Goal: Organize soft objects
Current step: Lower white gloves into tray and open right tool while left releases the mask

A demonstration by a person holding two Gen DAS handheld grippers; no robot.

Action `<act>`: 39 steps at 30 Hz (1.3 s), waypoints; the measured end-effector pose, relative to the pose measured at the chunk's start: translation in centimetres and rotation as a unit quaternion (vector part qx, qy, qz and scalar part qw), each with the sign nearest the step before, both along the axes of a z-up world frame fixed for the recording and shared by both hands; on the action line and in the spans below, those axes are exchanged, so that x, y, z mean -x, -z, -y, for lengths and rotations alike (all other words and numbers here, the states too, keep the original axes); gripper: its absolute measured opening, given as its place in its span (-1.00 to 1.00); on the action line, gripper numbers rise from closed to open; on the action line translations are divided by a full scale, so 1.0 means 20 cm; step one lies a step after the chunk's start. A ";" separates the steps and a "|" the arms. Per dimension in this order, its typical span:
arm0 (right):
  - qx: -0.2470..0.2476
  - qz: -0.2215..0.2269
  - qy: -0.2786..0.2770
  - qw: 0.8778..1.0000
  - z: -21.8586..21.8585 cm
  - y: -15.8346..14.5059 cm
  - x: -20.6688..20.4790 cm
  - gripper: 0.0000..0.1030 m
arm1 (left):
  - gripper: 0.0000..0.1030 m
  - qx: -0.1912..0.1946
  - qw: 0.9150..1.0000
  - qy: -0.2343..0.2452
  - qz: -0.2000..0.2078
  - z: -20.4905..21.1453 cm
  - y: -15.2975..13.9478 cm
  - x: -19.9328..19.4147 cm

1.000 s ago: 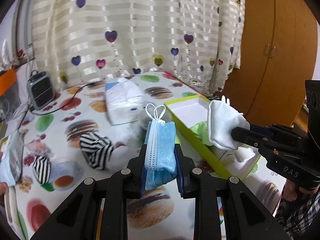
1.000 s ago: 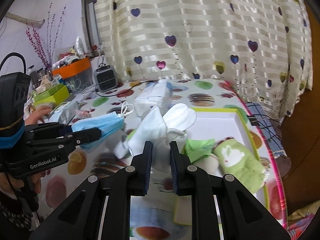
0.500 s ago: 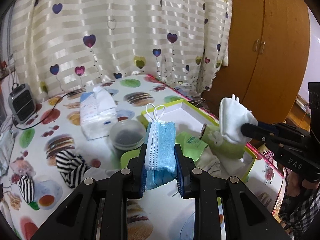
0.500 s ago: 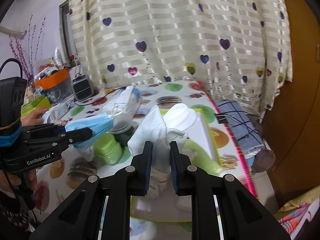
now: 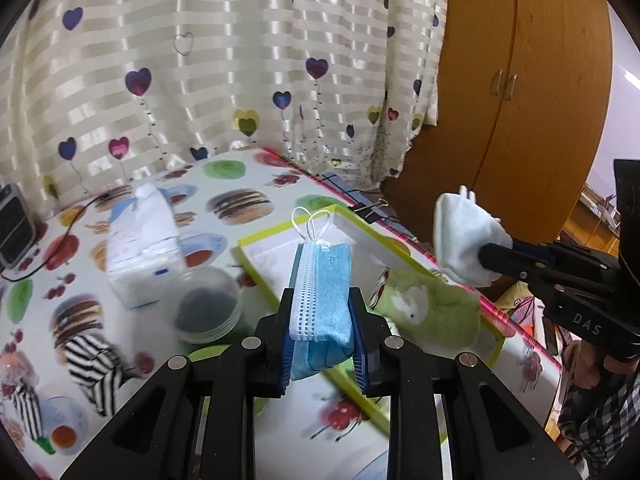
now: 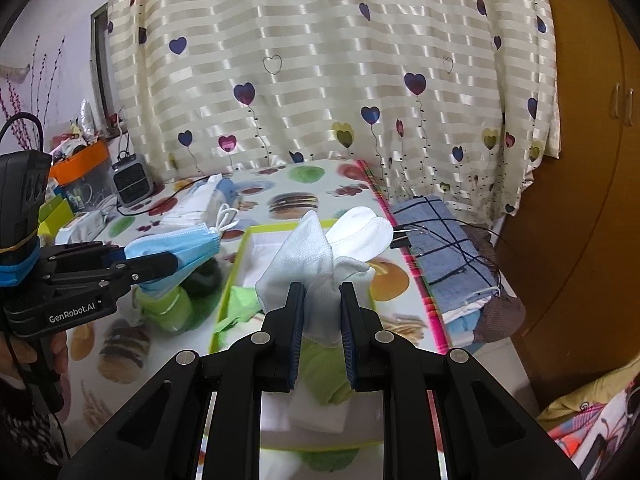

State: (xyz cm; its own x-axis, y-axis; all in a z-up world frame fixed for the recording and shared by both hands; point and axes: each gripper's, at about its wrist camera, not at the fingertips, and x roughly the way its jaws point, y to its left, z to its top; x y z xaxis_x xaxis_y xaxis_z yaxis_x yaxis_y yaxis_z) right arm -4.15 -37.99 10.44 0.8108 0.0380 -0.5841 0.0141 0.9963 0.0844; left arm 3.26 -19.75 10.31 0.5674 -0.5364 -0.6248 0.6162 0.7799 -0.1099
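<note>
Face mask: we hold the folded blue face mask upright, ear loops on top, in the air over the near-left rim of the green-edged tray; we judge it is carried there to be dropped in with the other soft things.
White glove: the white glove hangs bunched above the tray's near end, fingers pointing away from us, likely bound for the same tray.
Left gripper: the left gripper is closed on the mask, both pads pressing its flat sides, nothing else touched.
Right gripper: the right gripper is clamped on the glove's cuff end, narrow gap filled by cloth.
In the tray: a green rabbit cloth lies at the tray's right side, with pale green fabric beside it.
Left of the tray: a dark lidded jar sits just beside the rim, a tissue pack beyond it, and striped socks farther left on the table, not yet sorted.
</note>
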 end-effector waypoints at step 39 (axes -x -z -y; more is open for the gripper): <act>0.040 -0.119 -0.057 0.990 0.04 0.33 -0.55 -0.51 | -0.31 -0.031 0.998 0.001 -0.046 0.20 0.22 -0.21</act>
State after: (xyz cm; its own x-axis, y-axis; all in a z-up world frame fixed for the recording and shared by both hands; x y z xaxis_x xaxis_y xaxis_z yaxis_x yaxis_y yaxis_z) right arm 6.94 -38.89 3.79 0.6434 0.0674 -0.7625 -0.0890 0.9959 0.0129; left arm 7.51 -23.84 5.95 0.5048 -0.4969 -0.7059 0.6076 0.7854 -0.1183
